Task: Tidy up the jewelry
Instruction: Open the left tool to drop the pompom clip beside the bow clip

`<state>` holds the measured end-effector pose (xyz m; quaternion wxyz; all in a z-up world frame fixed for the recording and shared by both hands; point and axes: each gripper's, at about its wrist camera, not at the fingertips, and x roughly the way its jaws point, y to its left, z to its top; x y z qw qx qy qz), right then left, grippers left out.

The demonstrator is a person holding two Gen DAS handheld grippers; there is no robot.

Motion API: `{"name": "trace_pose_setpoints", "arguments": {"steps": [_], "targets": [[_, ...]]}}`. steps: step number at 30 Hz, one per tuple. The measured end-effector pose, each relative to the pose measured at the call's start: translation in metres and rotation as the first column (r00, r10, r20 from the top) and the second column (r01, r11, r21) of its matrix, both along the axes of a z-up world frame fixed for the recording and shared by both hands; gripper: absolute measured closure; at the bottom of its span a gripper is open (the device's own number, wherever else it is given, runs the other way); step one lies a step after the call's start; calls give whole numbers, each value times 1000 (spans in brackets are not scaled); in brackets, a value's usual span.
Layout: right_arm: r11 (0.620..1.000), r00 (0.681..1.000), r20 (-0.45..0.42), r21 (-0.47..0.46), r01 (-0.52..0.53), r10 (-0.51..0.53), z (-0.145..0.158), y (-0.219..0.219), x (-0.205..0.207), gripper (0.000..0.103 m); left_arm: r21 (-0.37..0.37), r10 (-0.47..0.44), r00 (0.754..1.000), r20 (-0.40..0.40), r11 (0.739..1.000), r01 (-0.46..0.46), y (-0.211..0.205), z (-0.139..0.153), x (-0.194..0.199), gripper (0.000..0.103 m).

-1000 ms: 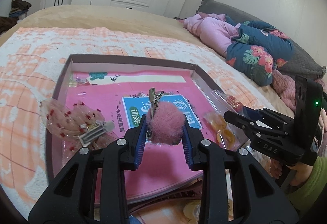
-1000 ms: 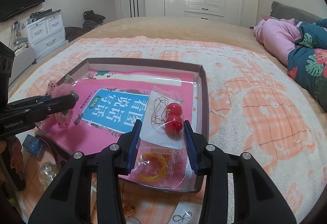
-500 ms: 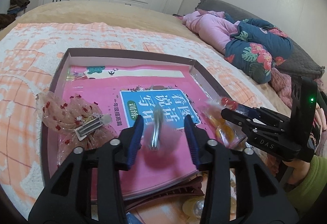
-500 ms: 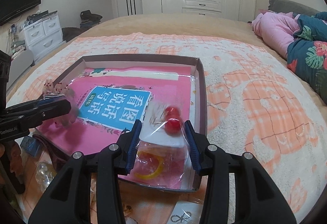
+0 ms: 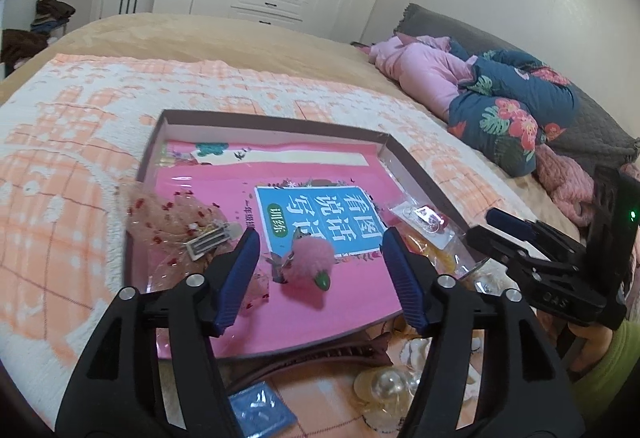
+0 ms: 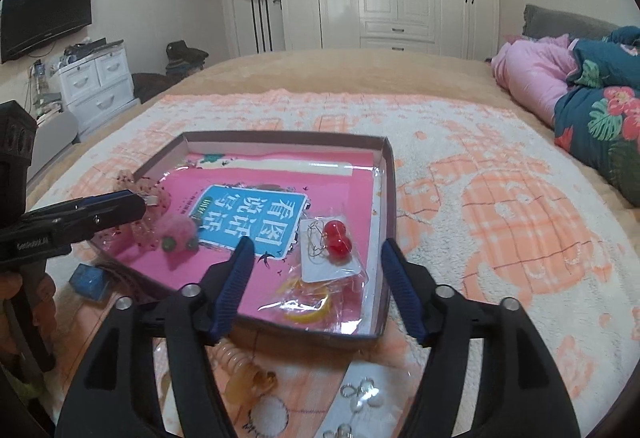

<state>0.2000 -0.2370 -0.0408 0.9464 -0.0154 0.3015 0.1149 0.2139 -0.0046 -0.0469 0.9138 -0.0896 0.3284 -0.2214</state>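
Note:
A shallow brown box (image 5: pixel 416 174) (image 6: pixel 390 206) lined with a pink book lies on the bed. A pink pompom hair clip (image 5: pixel 310 262) (image 6: pixel 178 234) lies in it, just beyond my open, empty left gripper (image 5: pixel 320 274). A sheer beaded bow clip (image 5: pixel 176 222) lies at the box's left. A packet with red bead earrings (image 6: pixel 334 248) and a yellow hoop packet (image 6: pixel 306 312) lie in the box's right side, just beyond my open, empty right gripper (image 6: pixel 316 278).
Loose pieces lie on the bed in front of the box: a blue packet (image 5: pixel 262 414), clear beads (image 5: pixel 384 384), an amber spiral tie (image 6: pixel 240 370), small clear earrings (image 6: pixel 360 394). Folded pink and floral bedding (image 5: pixel 492 102) lies at the far right.
My left gripper opened and dropped the pink pompom clip into the box. My right gripper opened and released the red bead earring packet, then both pulled back a little.

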Motion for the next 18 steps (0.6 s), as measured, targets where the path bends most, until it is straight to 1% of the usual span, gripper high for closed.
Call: {"name": "trace_pose_setpoints", "arguments": {"steps": [2,4,5,6,9,10,14,18], "targets": [[1000,1000,22,-6,-2,2,4,0,-7,32,-5,14,1000,15,1000,-14,4,5,-7,42],[1000,999,47,-11,2,-2,10,2,-16,26,-6,25,999,25,1000,-25,6,10,-12,39],[1000,998,59,-7,1,-1,13,2,-21,22,-9,32,999,31,999,-31,8,12,-14,35],[1000,998,67,-6,-1,1,15,2,-25,21,-12,36,999,35,999,-36,9,14,-16,31],[1000,996,86,-9,-4,5,22,4,-33,18,-13,55,997,57,998,-54,11,22,-25,24],[1000,996,94,-10,-6,7,24,4,-37,17,-11,64,996,67,998,-63,12,26,-29,23],[1000,993,116,-13,-12,13,31,5,-47,15,-13,91,991,100,996,-90,14,37,-40,12],[1000,990,141,-8,-8,9,39,4,-59,13,-19,118,985,126,993,-116,20,46,-50,11]]}}
